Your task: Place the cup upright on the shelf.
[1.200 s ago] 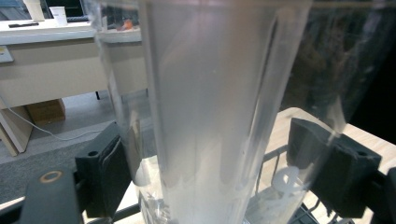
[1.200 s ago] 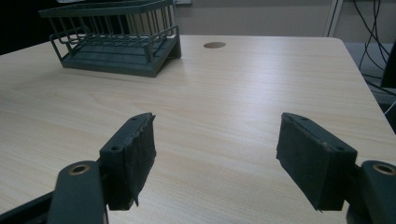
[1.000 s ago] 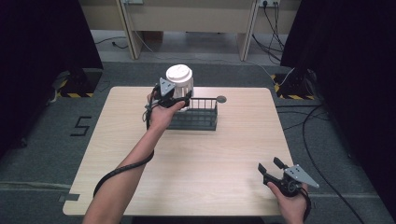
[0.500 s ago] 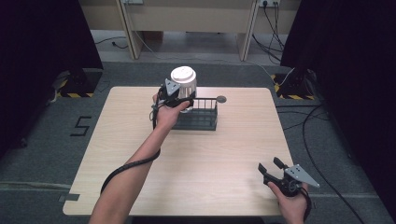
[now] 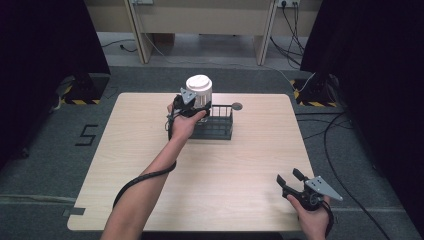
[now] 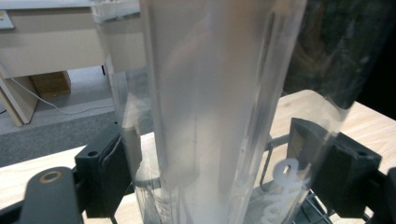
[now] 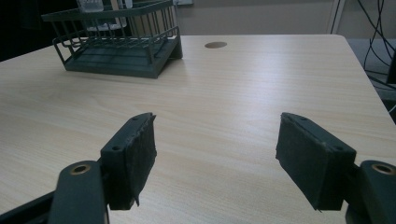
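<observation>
The left gripper (image 5: 192,106) holds a tall clear plastic cup with a white lid (image 5: 199,90), its two black jaws pressed on both sides of the cup wall, as the left gripper view shows. In that view the cup (image 6: 219,112) is upright between the jaws, with some white lettering low on its wall. In the high view the cup is over the left end of a dark green wire basket (image 5: 220,127), which stands near the far edge of the light wooden desk (image 5: 240,165), about at its middle. I cannot tell if the cup bottom touches the basket. The right gripper (image 5: 290,182) is near the right front corner of the desk, well apart from the basket. Its jaws are spread wide with nothing between them, above the bare wood (image 7: 224,107).
</observation>
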`<state>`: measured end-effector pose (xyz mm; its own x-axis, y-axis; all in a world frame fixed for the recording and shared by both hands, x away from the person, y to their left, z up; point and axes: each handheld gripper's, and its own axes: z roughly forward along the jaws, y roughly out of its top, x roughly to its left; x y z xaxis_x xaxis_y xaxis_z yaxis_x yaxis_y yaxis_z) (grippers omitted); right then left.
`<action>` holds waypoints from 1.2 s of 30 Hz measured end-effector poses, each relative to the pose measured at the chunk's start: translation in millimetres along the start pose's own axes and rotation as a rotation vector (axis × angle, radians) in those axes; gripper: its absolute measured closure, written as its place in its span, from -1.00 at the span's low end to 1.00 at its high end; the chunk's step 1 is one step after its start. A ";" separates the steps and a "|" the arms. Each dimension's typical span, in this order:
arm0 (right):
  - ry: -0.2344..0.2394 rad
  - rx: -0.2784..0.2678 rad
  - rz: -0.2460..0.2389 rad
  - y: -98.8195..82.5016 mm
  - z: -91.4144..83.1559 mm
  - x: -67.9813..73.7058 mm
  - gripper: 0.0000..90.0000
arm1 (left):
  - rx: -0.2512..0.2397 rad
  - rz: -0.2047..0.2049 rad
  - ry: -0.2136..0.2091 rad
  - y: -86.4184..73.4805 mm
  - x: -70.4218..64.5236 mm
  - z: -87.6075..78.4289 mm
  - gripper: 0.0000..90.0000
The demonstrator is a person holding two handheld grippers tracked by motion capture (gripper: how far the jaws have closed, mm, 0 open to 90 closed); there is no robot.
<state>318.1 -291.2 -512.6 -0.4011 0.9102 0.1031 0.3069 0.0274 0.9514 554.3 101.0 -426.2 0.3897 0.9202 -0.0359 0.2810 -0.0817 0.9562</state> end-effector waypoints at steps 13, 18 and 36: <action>0.002 0.001 -0.006 0.1 0.2 -0.2 -0.35 | 0.019 -0.011 0.015 -9.0 -0.4 6.1 -0.63; 0.002 0.002 -0.006 0.1 0.3 0.0 -0.35 | 0.029 -0.013 0.023 -13.2 -1.9 7.6 -0.63; 0.003 0.013 -0.008 0.5 0.7 0.4 -0.37 | 0.022 0.005 0.019 -16.1 -4.1 -0.2 -0.70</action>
<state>318.6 -290.6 -512.4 -0.4059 0.9088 0.0967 0.3147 0.0396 0.9484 547.9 98.7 -441.4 0.3743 0.9270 -0.0252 0.2983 -0.0946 0.9498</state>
